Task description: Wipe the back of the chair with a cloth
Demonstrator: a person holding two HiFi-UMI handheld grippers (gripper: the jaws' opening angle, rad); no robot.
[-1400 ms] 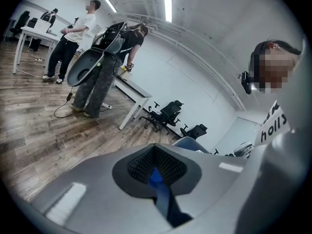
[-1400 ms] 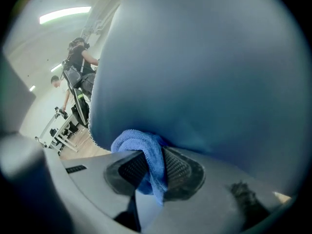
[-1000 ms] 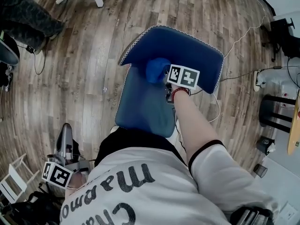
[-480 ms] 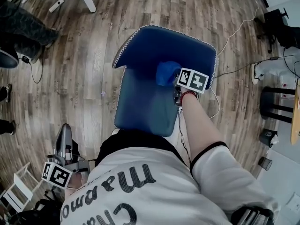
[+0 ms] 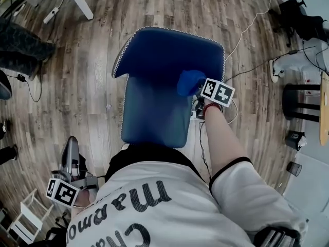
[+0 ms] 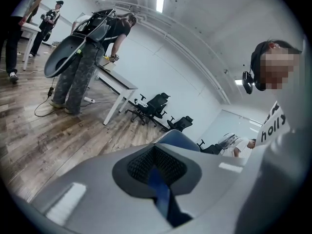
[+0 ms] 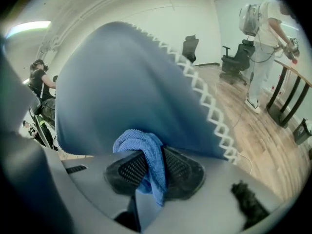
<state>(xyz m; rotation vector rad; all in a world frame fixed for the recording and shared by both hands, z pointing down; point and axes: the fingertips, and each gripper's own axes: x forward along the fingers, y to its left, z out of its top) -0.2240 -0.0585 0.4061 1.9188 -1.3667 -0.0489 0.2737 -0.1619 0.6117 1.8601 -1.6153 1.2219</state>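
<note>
The blue chair [image 5: 154, 115] with white zigzag stitching stands right in front of me on the wood floor. My right gripper [image 5: 199, 89] is shut on a bunched blue cloth [image 5: 189, 82], which is pressed against the chair near its right edge. In the right gripper view the cloth [image 7: 144, 155] hangs from between the pads, up against the chair's blue surface [image 7: 122, 87] and its stitched edge. My left gripper [image 5: 70, 158] hangs low at my left side, away from the chair. Its jaws look shut in the left gripper view [image 6: 157, 168].
Cables [image 5: 247, 24] trail over the floor right of the chair. A black stool [image 5: 303, 107] stands at the right, a white table leg [image 5: 77, 1] at the top left. People, a white table [image 6: 114, 84] and office chairs [image 6: 151, 106] occupy the room beyond.
My right gripper has carried the cloth to the right across the chair, from near its middle to its right edge. The left gripper has stayed put.
</note>
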